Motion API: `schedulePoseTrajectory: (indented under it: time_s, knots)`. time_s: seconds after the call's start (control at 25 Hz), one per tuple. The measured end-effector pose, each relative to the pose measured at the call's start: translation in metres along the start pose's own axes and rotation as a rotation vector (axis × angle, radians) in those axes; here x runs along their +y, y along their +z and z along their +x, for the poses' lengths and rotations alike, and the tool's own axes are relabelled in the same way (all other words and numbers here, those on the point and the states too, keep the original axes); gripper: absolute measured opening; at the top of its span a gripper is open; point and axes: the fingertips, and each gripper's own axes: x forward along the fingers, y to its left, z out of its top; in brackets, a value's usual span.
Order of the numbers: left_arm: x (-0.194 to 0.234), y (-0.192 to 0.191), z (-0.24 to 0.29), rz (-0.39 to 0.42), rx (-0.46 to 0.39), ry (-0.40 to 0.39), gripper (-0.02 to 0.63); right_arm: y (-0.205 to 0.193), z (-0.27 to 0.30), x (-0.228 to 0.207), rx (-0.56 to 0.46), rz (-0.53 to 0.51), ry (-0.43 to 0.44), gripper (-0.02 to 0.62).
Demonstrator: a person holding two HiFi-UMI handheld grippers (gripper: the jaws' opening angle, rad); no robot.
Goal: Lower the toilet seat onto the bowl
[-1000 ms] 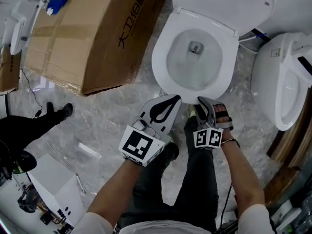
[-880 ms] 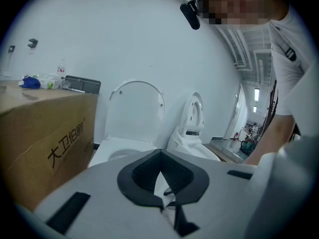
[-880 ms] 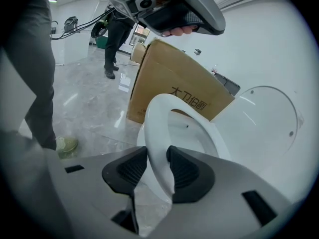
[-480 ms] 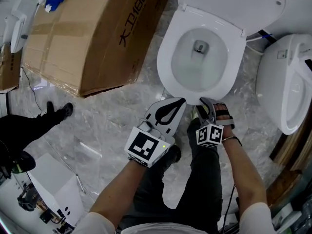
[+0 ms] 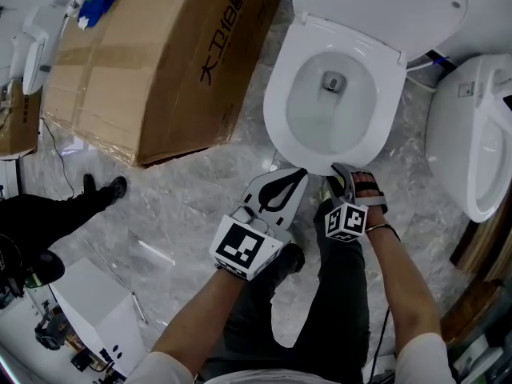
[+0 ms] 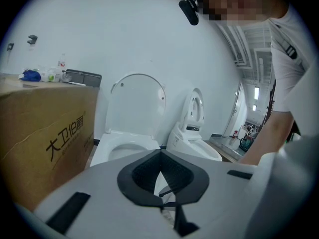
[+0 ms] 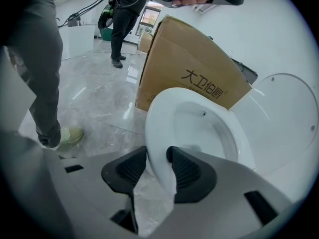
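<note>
White oval toilet seat (image 5: 277, 102), down flat on the white bowl (image 5: 316, 126)

Head view looks down; gripper views face the toilet (image 5: 277, 106) low, seemingly close

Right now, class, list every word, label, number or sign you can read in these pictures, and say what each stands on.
"大卫伯爵": black print on the side of the cardboard box.
Small grey mark on the right toilet: too small to read.
Black-and-white square markers on the cubes: patterns only, no letters or numbers.
</note>
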Motion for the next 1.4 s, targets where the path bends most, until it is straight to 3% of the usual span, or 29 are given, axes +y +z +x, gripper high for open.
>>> schedulePoseTrajectory:
  time_s: [0.24,0.4,0.6,0.76,1.16,1.4]
  knots:
    - [-0.011,0.005,-0.006,-0.007,0.017,-0.007,0.008,0.007,-0.027,-0.006,-0.005,0.102,-0.03,0.147]
    - [-0.025,0.023,-0.018,0.003,0.023,-0.017,0.008,0.026,-0.073,-0.031,-0.045,0.242,-0.075,0.144]
    - [-0.055,0.064,-0.041,0.017,0.034,-0.047,0.009,0.061,-0.156,-0.081,-0.102,0.471,-0.171,0.118]
    - [-0.086,0.112,-0.062,0.022,0.017,-0.075,0.008,0.101,-0.23,-0.115,-0.175,0.582,-0.235,0.093]
    - [-0.14,0.219,-0.124,0.066,-0.038,-0.105,0.009,0.199,-0.392,-0.187,-0.394,0.736,-0.309,0.037]
    - [-0.157,0.268,-0.164,0.053,-0.062,-0.082,0.008,0.25,-0.456,-0.204,-0.48,0.742,-0.311,0.035]
